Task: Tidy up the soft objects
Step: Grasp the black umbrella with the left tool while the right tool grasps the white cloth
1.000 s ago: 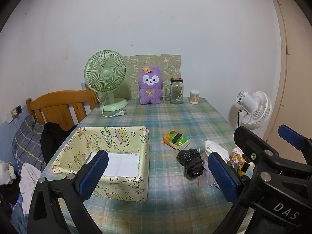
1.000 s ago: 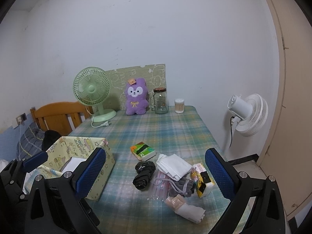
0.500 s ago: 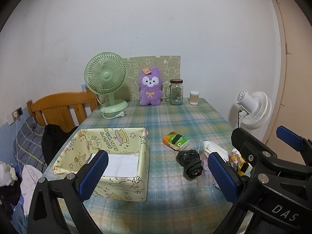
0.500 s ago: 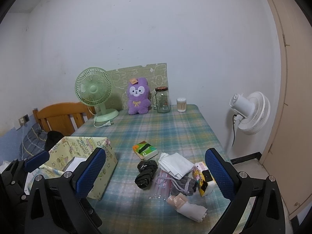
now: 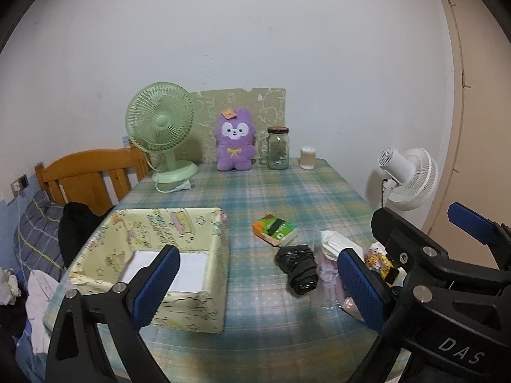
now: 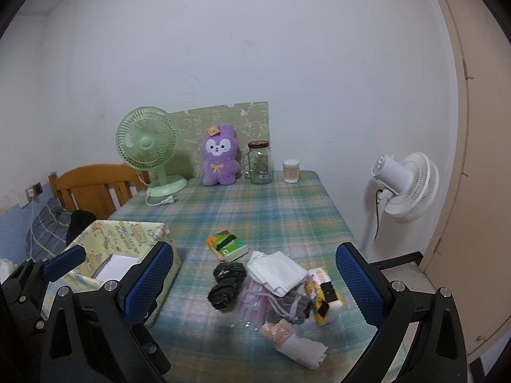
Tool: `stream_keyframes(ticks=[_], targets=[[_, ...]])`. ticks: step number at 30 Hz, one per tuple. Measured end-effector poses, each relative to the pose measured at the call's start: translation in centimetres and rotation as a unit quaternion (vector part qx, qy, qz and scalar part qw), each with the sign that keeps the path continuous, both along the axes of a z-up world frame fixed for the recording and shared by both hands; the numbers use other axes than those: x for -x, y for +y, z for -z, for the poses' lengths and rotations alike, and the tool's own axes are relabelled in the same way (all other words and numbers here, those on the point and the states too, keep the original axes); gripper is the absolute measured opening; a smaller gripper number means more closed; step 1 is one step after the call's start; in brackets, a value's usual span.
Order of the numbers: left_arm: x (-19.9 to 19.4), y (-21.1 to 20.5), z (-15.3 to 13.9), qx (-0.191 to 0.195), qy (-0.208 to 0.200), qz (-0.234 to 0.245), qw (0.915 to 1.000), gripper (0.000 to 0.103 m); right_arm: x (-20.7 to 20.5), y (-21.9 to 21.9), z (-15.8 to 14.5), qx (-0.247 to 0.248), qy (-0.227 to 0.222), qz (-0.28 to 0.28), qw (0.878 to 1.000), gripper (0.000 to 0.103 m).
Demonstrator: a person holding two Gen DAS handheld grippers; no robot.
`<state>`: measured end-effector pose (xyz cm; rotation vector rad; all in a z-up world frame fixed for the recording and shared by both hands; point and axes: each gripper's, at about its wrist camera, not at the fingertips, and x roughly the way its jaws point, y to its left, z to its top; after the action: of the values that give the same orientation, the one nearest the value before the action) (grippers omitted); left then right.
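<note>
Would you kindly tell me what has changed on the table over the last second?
Nothing was taken hold of or let go. Both views shifted slightly, so both claws seem to have drifted a little. The left claw and right claw stay open and empty; the yellow patterned fabric box, black rolled bundle and white folded cloth lie where they were.

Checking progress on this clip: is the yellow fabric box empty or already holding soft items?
Empty of soft items: the yellow fabric box shows only its white base panel; the soft items lie outside.
</note>
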<state>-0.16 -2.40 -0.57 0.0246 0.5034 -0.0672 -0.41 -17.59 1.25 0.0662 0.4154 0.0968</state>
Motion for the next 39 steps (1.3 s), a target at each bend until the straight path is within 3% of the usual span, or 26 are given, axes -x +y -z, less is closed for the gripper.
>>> stream_keyframes(ticks=[9,13,21,26,32,36,39], targets=[[-2.1,-2.5,2.1,0.002,0.022,0.026,0.9994,0.098,-2.1,-2.0,2.3,-0.006,0.022,0.007,1.0,0.103],[-2.9,-3.5,3.1,0.001,0.029,0.031,0.9991,0.092,-3.1,-2.7,3.2,-0.003,0.031,0.009,0.999,0.103],[-3.7,-5.5,4.9,-0.03,0.024,0.034,0.9987,0.093,-4.6,-2.9,5.5,-0.003,0.048,-0.002,0.999,0.103],[-4.6,-5.8,6.0,-0.023,0.04,0.038,0.9982,0.092,-5.4,-3.4,6.5,-0.004,0.057,0.0,0.998,0.102],[-5.9,-5.9,7.2,-0.001,0.077,0.041,0.9962,0.08,-6.5,-3.7,7.5,-0.013,0.07,0.002,0.997,0.102],[-6.4,-6.1,7.4,-0.027,0.071,0.032,0.9966,0.08,-7.4,-3.0,7.9,-0.005,0.076,0.002,0.997,0.1],[-7.1,-5.9,7.6,-0.03,0.075,0.026,0.9964,0.074,-8.3,-2.9,8.1,-0.005,0.085,0.007,0.996,0.099]])
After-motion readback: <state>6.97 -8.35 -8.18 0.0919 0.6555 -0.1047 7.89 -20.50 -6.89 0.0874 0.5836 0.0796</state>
